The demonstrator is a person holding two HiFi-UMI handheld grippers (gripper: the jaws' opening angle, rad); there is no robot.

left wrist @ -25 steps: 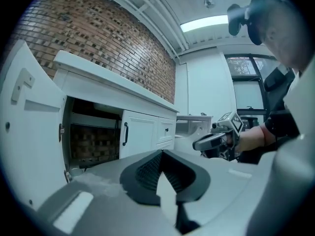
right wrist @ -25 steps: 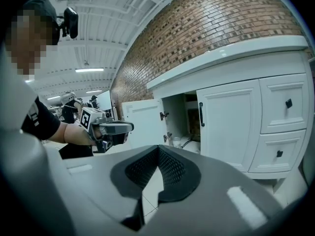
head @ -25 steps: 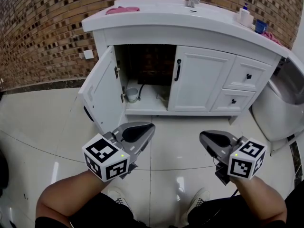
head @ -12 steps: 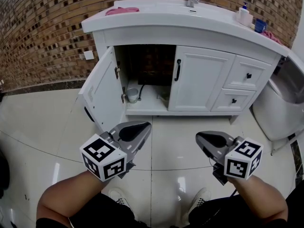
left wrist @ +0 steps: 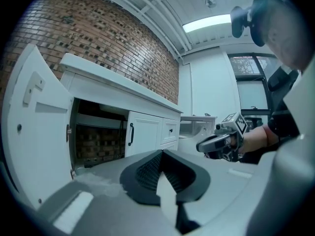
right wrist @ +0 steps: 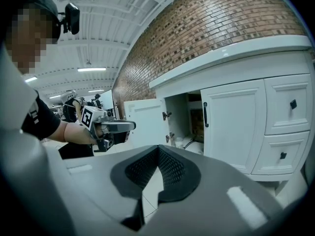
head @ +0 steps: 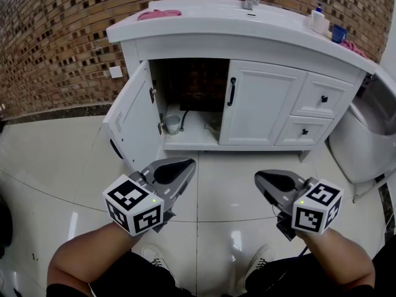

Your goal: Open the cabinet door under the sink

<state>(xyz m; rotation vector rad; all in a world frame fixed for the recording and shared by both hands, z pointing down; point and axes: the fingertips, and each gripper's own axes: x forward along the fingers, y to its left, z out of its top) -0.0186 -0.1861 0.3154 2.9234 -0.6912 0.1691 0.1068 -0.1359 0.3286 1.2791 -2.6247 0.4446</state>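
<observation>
Cabinet door [head: 133, 119] stands wide open; task looks done. Left gripper [head: 185, 166] and right gripper [head: 263, 178] hover near, fingers shut, empty. No grasp needed next.

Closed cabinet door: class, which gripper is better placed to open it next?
Probably the right gripper: it faces the closed door, while the left gripper faces the open door.

Ahead of me, the white panelled cabinet door [head: 133, 119] under the sink [head: 250, 12] stands swung wide open to the left. It hangs upright on two hinges [head: 152, 93] at the cabinet's left edge, inner face towards the dark opening [head: 195, 85], its dark handle [head: 116, 148] on the outer side.
</observation>
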